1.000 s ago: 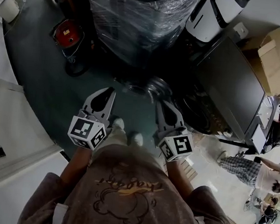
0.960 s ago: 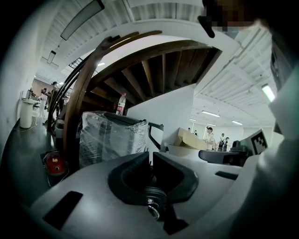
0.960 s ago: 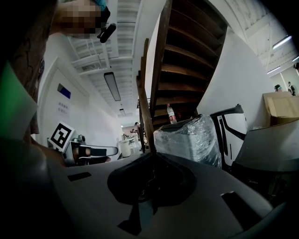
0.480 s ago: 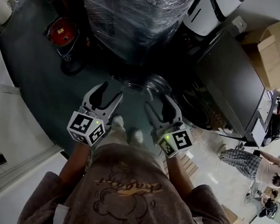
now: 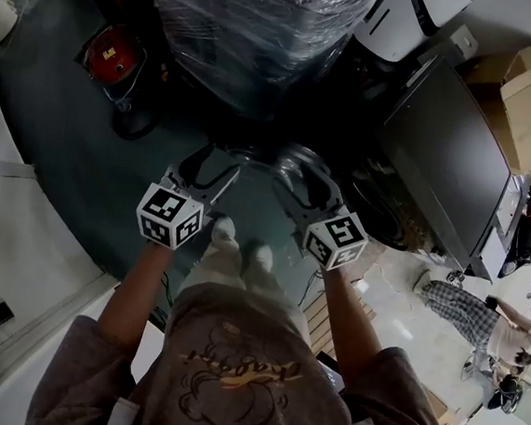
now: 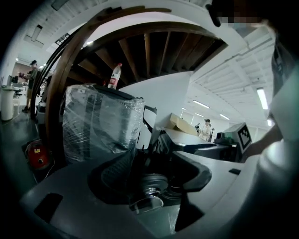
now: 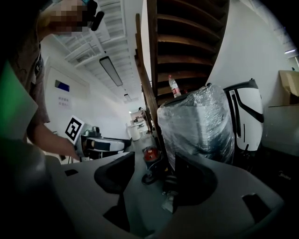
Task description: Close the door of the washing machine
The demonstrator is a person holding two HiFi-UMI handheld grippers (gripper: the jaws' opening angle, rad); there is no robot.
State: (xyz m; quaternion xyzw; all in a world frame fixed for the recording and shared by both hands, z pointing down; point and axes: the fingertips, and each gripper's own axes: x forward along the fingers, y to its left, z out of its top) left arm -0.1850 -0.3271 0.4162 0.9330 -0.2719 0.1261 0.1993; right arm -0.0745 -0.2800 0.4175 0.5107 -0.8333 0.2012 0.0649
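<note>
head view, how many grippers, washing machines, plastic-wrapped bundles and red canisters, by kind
grippers: 2, left gripper and right gripper, jaws have just been opening, gripping nothing
washing machine: 1
plastic-wrapped bundle: 1
red canister: 1
total: 5

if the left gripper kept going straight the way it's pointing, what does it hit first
Probably the washing machine's open round door, which sits dead ahead, framed by the left gripper's jaws; they have just been opening and hold nothing. Depth is unclear.
</note>
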